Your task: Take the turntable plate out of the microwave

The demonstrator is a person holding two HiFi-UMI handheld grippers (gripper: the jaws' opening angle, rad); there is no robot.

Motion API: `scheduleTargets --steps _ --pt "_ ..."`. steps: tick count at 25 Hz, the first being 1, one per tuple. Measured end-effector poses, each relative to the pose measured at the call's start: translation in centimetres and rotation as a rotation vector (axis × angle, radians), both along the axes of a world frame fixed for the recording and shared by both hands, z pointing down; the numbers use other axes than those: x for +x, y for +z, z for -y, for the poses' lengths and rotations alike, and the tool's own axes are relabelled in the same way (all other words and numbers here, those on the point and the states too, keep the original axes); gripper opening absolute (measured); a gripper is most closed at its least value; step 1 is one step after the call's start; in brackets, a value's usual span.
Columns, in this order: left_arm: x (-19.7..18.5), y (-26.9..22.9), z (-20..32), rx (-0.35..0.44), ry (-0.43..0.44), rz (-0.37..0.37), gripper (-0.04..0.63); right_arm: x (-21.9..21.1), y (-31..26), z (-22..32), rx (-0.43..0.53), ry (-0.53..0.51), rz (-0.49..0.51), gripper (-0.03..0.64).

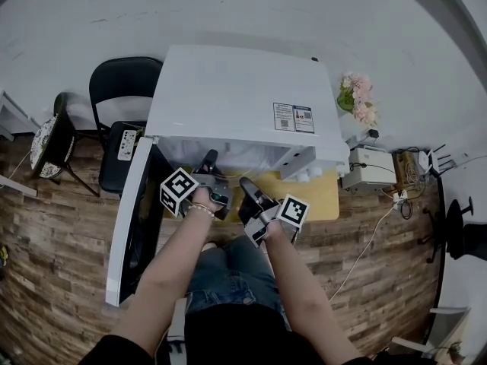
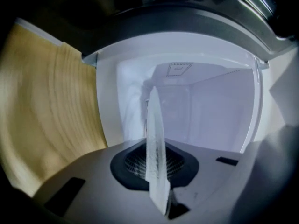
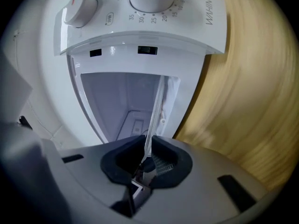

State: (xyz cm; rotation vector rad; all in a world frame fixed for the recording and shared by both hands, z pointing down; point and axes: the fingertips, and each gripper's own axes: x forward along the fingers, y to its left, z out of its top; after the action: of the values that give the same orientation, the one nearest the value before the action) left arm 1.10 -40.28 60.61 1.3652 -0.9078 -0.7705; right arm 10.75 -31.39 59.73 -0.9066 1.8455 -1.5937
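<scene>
My left gripper (image 1: 208, 160) and right gripper (image 1: 248, 186) each pinch the rim of the turntable plate (image 2: 154, 148), seen edge-on at the open front of the white microwave (image 1: 236, 90). The microwave stands on a yellow table (image 1: 326, 195). Around it are a plank floor (image 1: 53, 249), a black chair (image 1: 122, 86) and pink flowers (image 1: 359, 97).

Up at the top left, a black folding chair (image 1: 125, 82) stands on the plank floor (image 1: 61, 257), with a small white strip dotted with dark marks (image 1: 127, 144) lying on its seat. Further left, a round patterned cushion (image 1: 46, 147) sits on a dark stool. Over on the right, pink flowers (image 1: 359, 97) stand near the wall, and just below them is a white box (image 1: 367, 167) with cables (image 1: 380, 219) trailing across the floor. Pale yellow wooden tabletop (image 1: 323, 196) peeks out in the middle.
</scene>
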Motion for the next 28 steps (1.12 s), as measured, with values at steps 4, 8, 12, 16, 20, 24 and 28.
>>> scheduleTargets --steps 4,8,12,16,20,24,28 --pt "-0.3 0.2 -0.8 0.007 -0.01 -0.031 0.031 -0.2 0.5 -0.6 -0.012 -0.003 -0.065 0.058" --pt "-0.6 0.1 -1.7 0.004 -0.02 -0.052 0.031 -0.4 0.3 -1.3 -0.006 -0.021 -0.13 0.058" --pt "-1.0 -0.7 -2.9 0.036 -0.02 -0.077 0.031 -0.4 -0.1 -2.0 -0.013 -0.005 -0.137 0.064" --pt "-1.0 -1.7 -4.5 0.059 0.012 -0.076 0.031 0.7 -0.8 -2.1 -0.03 0.049 -0.116 0.066" --pt "-1.1 -2.3 -6.2 0.061 0.036 -0.089 0.031 1.5 -1.3 -2.3 -0.038 0.09 -0.102 0.066" --pt "-1.0 -2.8 -7.8 0.069 0.069 -0.099 0.031 2.3 -1.6 -2.2 -0.038 0.111 -0.115 0.067" --pt "-0.8 -3.3 -9.0 0.077 0.096 -0.088 0.031 1.9 -2.6 -2.1 0.003 0.102 -0.144 0.091"
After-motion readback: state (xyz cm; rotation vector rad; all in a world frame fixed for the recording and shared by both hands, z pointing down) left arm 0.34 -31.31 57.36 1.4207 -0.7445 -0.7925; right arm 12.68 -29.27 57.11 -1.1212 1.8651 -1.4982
